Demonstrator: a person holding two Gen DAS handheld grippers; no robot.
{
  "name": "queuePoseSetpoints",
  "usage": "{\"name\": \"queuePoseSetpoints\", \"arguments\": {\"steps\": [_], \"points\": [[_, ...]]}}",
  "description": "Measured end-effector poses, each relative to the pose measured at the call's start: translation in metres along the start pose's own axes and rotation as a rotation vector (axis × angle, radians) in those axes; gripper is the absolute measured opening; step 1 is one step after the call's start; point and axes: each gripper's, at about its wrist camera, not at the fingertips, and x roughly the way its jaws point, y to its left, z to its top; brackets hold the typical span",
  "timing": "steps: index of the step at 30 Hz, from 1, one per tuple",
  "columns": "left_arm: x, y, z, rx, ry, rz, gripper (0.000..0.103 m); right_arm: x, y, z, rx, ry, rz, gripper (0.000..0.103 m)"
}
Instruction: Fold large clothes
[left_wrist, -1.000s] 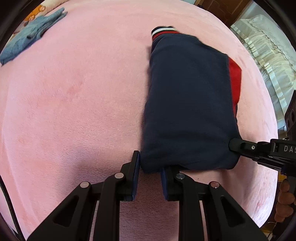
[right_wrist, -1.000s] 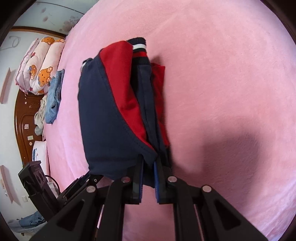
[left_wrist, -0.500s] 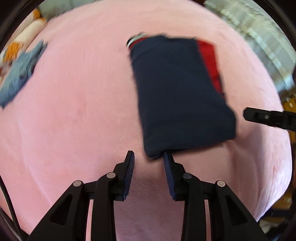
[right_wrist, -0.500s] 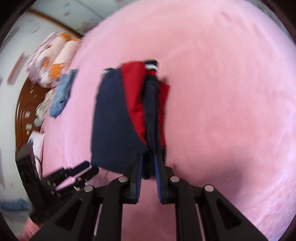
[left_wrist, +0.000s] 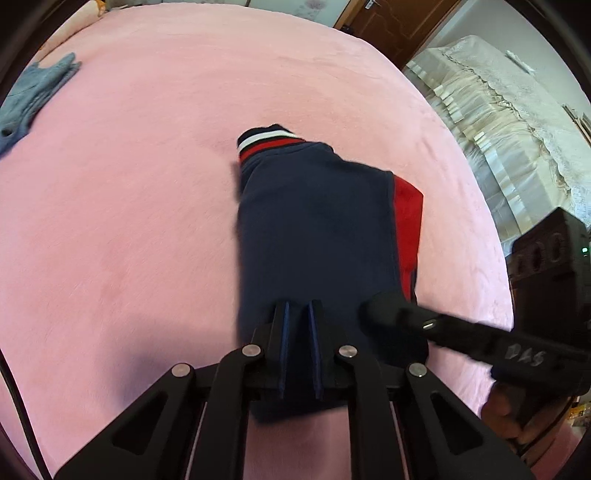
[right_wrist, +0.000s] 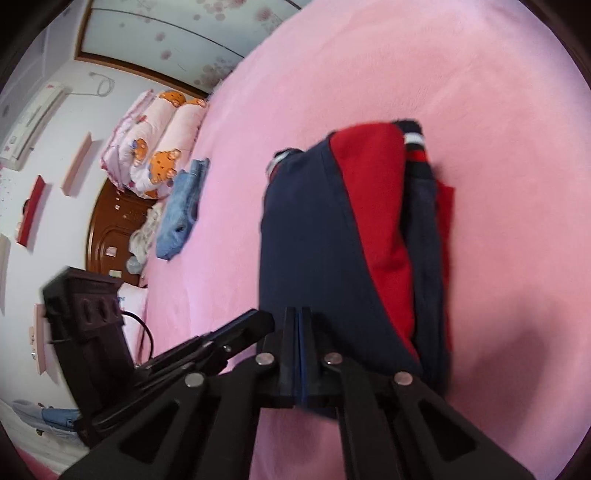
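fleecy navy-red folded garment on plush pink blanket.

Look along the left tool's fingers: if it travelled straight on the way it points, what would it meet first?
Most likely the folded navy and red garment: the left tool, jaws closing, already sits over its near edge. Depth is hard to judge.

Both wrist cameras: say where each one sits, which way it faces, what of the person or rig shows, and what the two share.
Left wrist: on the left gripper, angled down at the folded navy-and-red garment on the pink blanket; right gripper and a hand show.
Right wrist: on the right gripper, angled down over the same garment toward the folded jeans; left gripper shows.
Shared: garment, blanket, jeans.
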Motion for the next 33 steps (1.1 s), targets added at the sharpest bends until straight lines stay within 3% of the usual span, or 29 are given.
{"name": "queuePoseSetpoints", "arguments": {"steps": [4, 13, 19, 31, 33], "points": [[0.019, 0.007, 0.019, -0.004, 0.012, -0.040, 0.009, 0.013, -0.006, 0.012, 0.025, -0.015, 0.024, 0.000], [0.043, 0.007, 0.076, -0.005, -0.033, -0.076, 0.009, 0.022, -0.015, 0.059, 0.049, -0.080, -0.037, 0.000], [0.062, 0.010, 0.113, -0.023, -0.059, -0.045, 0.009, 0.015, -0.025, 0.073, 0.066, -0.129, -0.082, 0.000], [0.063, 0.040, 0.118, -0.097, -0.070, -0.101, 0.008, -0.023, -0.066, 0.066, 0.145, -0.214, -0.144, 0.000], [0.058, 0.040, 0.117, -0.100, -0.079, -0.085, 0.009, -0.028, -0.070, 0.065, 0.132, -0.207, -0.224, 0.000]]}}
